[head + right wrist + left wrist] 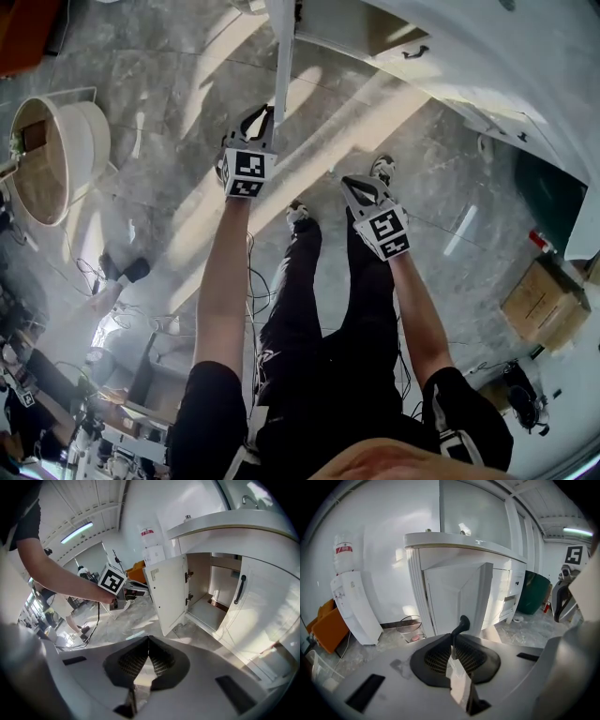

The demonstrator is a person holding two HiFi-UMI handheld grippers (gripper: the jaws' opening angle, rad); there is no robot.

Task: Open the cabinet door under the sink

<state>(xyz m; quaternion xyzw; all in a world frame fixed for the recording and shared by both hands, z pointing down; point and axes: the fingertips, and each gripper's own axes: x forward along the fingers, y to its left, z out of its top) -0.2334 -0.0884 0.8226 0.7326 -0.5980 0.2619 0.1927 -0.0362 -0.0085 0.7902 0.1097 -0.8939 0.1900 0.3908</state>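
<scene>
**A:** Where is the cabinet door [166, 595] now?

**B:** It stands open, at an angle from the white vanity [234, 541] that has the faucet [248, 498] on top. Your left tool [452, 649] is pressed together on the door's black handle [462, 623]. Your right tool [148, 641] is also pressed together, with nothing in it, and it hangs in the air apart from the door.

**A:** How much room is there at the edges?

**B:** In the head view you see the door only as a thin top edge, right at your left tool. The marble floor [169, 216] is bare on both sides of it.

**A:** Do the two tool views differ?

**B:** Yes. The right gripper view shows the open compartment [206, 611], the hinges [188, 576] and the neighbour door [262, 606], which is closed. The left gripper view shows only the door's front face.

**A:** Can you read any writing?

**B:** The bottle on the water dispenser [354, 606] has a red label [343, 549], but it is too small to read.
</scene>
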